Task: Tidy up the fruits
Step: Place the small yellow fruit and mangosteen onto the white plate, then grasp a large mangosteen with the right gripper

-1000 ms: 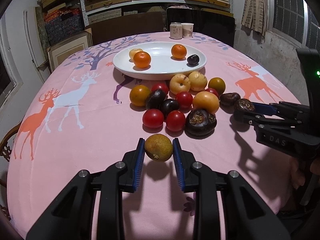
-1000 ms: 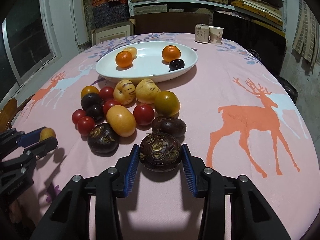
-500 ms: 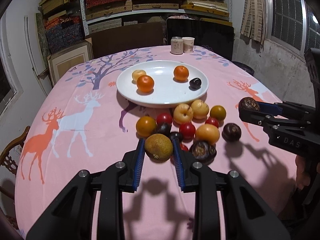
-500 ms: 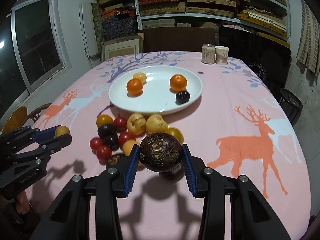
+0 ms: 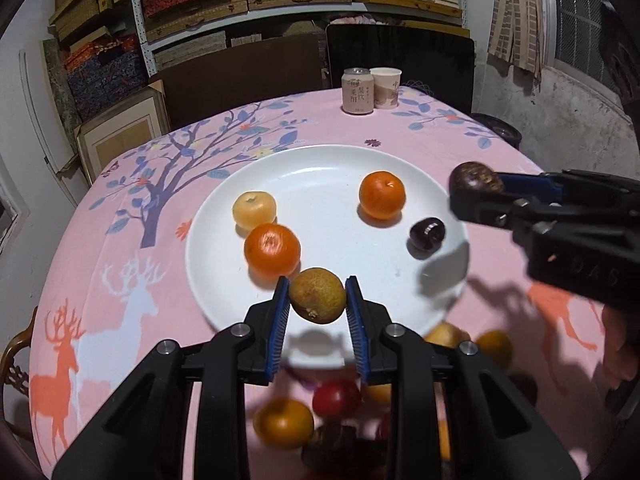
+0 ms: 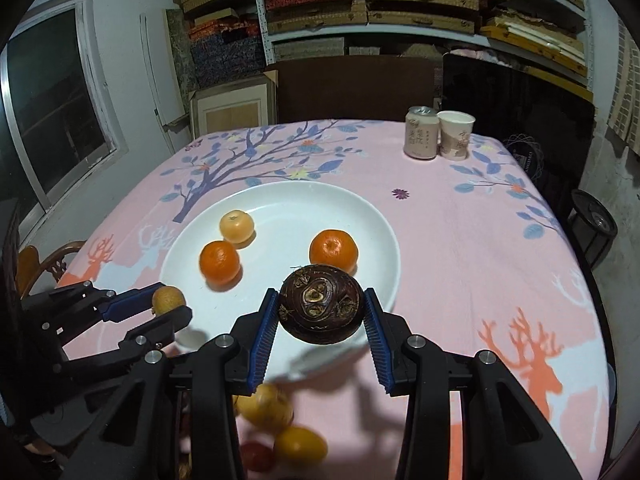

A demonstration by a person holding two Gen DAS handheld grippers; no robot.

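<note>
White plate (image 5: pixel 208 248) on a pink tablecloth (image 5: pixel 120 280) patterned with deer and trees.

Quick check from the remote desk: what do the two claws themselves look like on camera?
Both match: the left claw and right claw are black angular plastic with silver pivot bolts and ribbed blue pads inside each finger. Raised lettering reading "DAS" shows on the right claw's body. No cables or sleeves are visible.

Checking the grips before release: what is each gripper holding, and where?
Left gripper pinches a brownish-yellow fruit by its sides. Right gripper clamps a dark purple fruit by its sides.
</note>
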